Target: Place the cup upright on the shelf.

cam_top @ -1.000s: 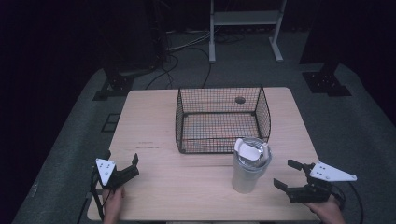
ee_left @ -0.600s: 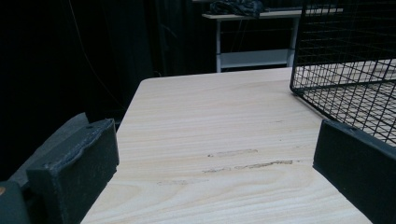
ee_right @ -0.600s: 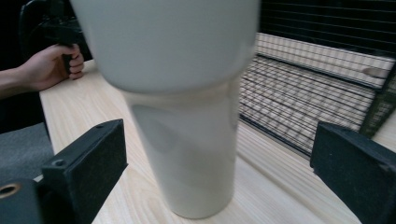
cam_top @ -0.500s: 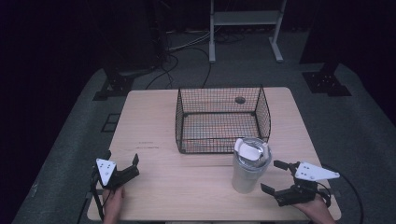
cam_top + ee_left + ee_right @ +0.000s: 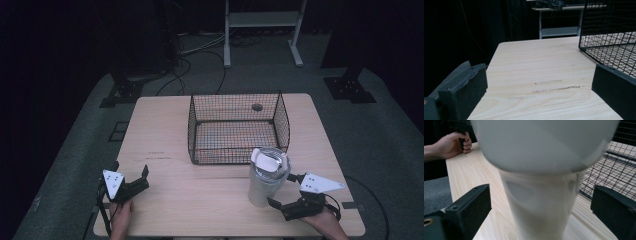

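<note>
A: What sits nearest the person's edge?

B: The right gripper, low over the worktop, with its jaws spread wide on either side of the tumbler. In the right gripper view the tumbler fills the gap between them, and neither jaw touches it.

A: And the left gripper?

B: The left gripper is at the worktop's near left corner, held in a hand, well apart from the tumbler. Its jaws are also wide, with nothing but bare wood between them.

A: How does the tumbler stand?

B: Upright on the worktop, pale and lidded, just in front of the wire basket's near right corner.

A: And farther back?

B: The basket stands in the middle of the worktop. Beyond the far edge a white stand rises from the dark floor.
</note>
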### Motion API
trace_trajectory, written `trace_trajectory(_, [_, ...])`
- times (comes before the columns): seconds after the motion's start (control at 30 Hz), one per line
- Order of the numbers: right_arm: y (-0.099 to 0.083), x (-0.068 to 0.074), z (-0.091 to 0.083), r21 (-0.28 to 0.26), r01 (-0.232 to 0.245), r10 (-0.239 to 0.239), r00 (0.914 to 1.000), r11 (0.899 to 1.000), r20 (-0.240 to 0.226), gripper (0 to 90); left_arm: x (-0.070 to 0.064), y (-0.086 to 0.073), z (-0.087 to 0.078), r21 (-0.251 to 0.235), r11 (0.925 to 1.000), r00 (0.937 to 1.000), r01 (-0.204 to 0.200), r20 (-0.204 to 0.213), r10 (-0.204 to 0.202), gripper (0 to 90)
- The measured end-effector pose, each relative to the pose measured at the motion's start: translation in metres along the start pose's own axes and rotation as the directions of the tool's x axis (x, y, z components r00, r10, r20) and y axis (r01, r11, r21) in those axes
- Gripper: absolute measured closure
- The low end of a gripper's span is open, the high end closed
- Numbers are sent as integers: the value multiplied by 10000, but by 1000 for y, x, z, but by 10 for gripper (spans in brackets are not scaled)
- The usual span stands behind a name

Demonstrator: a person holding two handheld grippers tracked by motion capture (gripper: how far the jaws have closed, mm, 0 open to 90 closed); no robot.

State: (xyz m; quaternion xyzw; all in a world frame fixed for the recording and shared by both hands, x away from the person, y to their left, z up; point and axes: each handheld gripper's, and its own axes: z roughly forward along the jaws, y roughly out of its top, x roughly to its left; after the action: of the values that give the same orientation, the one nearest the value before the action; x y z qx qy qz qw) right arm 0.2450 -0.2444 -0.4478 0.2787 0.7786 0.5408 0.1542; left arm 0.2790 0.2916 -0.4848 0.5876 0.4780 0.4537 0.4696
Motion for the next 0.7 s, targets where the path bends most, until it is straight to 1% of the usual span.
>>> trace_trajectory(0.17, [0, 1, 7, 4, 80, -80, 9998, 10000, 155, 26, 0, 0, 0, -21, 10000, 10000, -7, 1, 7, 0])
trace_trajectory(0.33, [-1, 2, 17, -371, 76, -65, 9995, 9993, 294, 26, 0, 0, 0, -25, 10000, 10000, 0, 10, 0, 0])
trace_trajectory(0.37, [-2, 2, 19, -467, 56, -40, 9994, 9989, 330, 26, 0, 0, 0, -13, 10000, 10000, 22, 21, -22, 0])
trace_trajectory(0.43, [-3, 3, 23, -486, -188, 209, 9989, 9986, 423, 26, 1, 0, 0, 15, 9999, 9999, 110, 19, -110, 0])
trace_trajectory(0.47, [-3, 3, 23, -486, -188, 209, 9989, 9986, 423, 26, 1, 0, 0, 15, 9999, 9999, 110, 19, -110, 0])
trace_trajectory(0.5, [-4, 3, 27, -656, -104, 137, 9987, 9978, 493, 26, 1, 0, 0, 16, 9999, 9999, 142, 11, -142, 0])
trace_trajectory(0.53, [-4, 3, 28, -683, -121, 154, 9988, 9976, 471, 26, 1, 0, 0, 9, 9999, 9999, 137, 18, -137, 0])
trace_trajectory(0.63, [-3, 5, 34, -808, 44, 0, 9985, 9967, 543, 26, 1, 0, 0, 4, 9999, 9999, 100, 18, -100, 0])
trace_trajectory(0.67, [-3, 5, 35, -810, -11, 52, 9987, 9967, 504, 26, 1, 0, 0, 1, 10000, 10000, 88, 21, -88, 0])
trace_trajectory(0.7, [-3, 4, 37, -837, 291, -243, 9980, 9961, 575, 26, 1, 0, 0, 1, 10000, 10000, 92, 22, -92, 0])
